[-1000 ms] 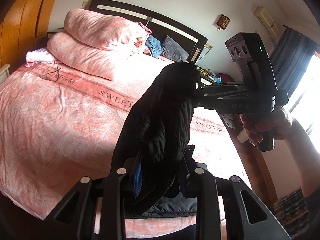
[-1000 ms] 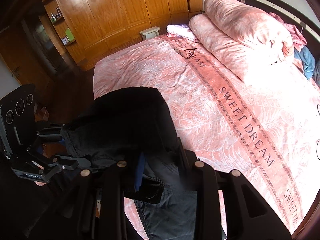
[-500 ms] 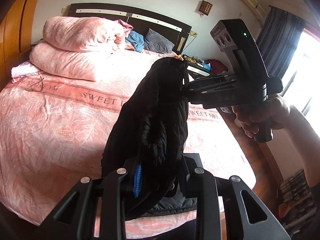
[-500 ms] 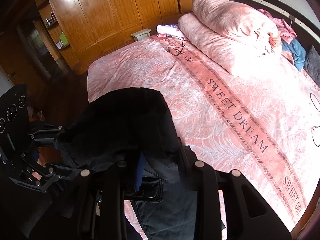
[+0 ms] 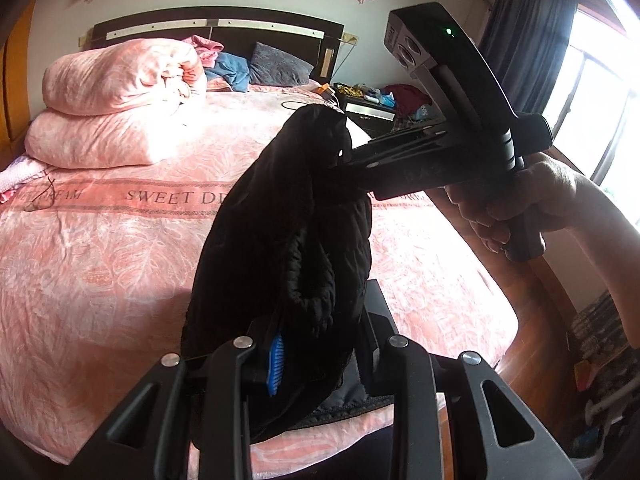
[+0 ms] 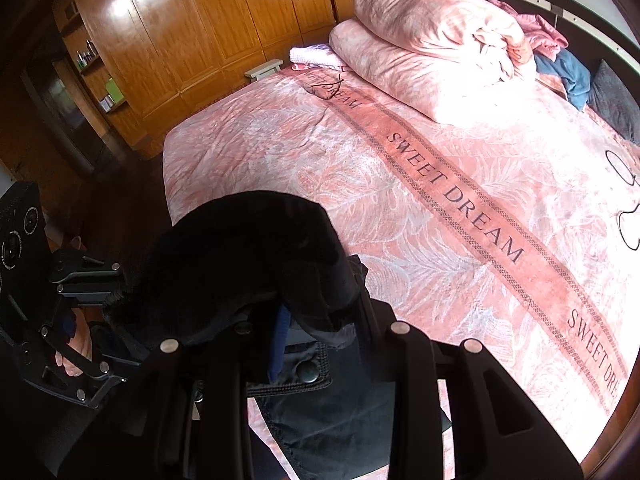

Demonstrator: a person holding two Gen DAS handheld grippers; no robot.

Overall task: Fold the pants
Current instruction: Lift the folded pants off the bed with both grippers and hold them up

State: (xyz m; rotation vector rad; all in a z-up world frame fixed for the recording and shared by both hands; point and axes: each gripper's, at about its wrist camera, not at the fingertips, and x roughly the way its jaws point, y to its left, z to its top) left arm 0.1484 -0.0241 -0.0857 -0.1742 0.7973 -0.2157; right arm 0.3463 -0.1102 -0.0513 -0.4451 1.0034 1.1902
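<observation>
The black pants (image 5: 288,232) hang bunched between my two grippers above the near edge of the pink "SWEET DREAM" bed (image 5: 100,264). My left gripper (image 5: 320,344) is shut on one end of the fabric, at the bottom of the left wrist view. My right gripper (image 5: 348,160), held by a hand (image 5: 516,204), is shut on the other end higher up. In the right wrist view the pants (image 6: 248,264) bulge over the right gripper (image 6: 320,320), and the left gripper (image 6: 92,280) grips them at the left. A snap-button part (image 6: 308,372) droops onto the bed (image 6: 420,208).
Folded pink bedding (image 5: 120,100) and loose clothes lie at the headboard. A cluttered nightstand (image 5: 380,104), dark curtain (image 5: 532,40) and window stand to the right. A wooden wardrobe (image 6: 220,20) lines the far wall. A black cable (image 6: 628,220) lies on the bedspread.
Both grippers have carried the pants sideways along the bed's near edge and a little lower. The left gripper has rolled, so the bed looks more level. Both grips are unchanged.
</observation>
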